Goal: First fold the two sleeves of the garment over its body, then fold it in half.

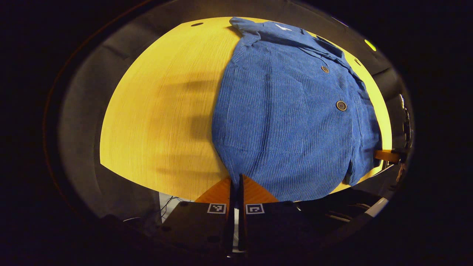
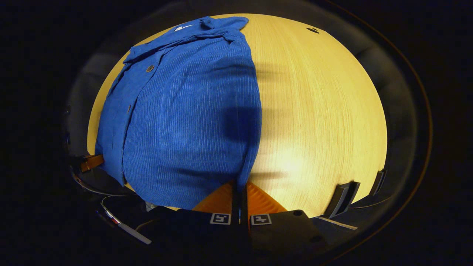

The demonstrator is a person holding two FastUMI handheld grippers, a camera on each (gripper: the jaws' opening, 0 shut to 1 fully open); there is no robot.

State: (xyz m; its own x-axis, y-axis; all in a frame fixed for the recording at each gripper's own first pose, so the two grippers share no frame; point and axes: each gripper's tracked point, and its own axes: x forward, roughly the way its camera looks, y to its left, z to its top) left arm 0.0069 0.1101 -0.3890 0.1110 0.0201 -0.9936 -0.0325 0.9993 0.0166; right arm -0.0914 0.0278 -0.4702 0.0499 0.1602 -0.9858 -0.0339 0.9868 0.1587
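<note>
Left gripper view: the blue corduroy garment [image 1: 292,114] lies flat on the wooden table [image 1: 162,122], buttons up, collar at the far edge. The left gripper [image 1: 236,181] is clenched on its near hem corner. The right gripper [image 2: 240,186] likewise pinches the opposite hem corner. Sleeves cannot be made out.

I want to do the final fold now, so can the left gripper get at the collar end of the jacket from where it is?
Probably not without moving. The left gripper sits shut at the hem of the jacket; the collar lies at the far end, across bare table. Nothing blocks the way.
</note>
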